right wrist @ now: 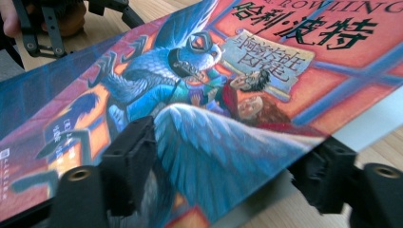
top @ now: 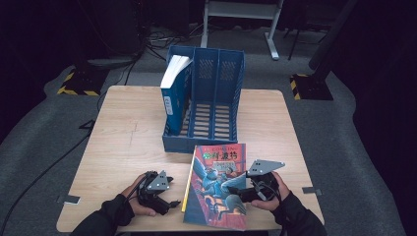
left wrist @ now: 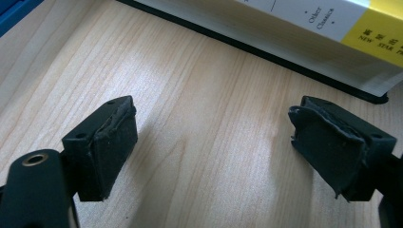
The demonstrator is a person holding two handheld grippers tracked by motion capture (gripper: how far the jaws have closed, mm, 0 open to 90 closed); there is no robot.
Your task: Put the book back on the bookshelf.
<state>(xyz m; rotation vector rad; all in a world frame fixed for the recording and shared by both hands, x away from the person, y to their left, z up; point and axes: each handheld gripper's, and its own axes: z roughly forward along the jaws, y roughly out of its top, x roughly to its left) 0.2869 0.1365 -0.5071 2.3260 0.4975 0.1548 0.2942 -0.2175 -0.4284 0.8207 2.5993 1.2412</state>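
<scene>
Glossy and thick, the book [top: 216, 187] lies flat on the worktop [top: 123, 132] at its near edge, just in front of the blue rack [top: 204, 101], where a second book [top: 172, 93] leans in the left slot. The right gripper [right wrist: 223, 166] has its jaws partway open, one pad on the cover, the other below the book's edge; whether they pinch yet I cannot tell. A grip at one edge could let the heavy book sag, twist or slip, or lift only the cover. The left gripper [left wrist: 214, 142] rests beside the spine, jaws wide and holding nothing, so it gives no support. Pale wood-grain is bare elsewhere. Around it: grey floor, cables, hazard-striped bases, darkness.
</scene>
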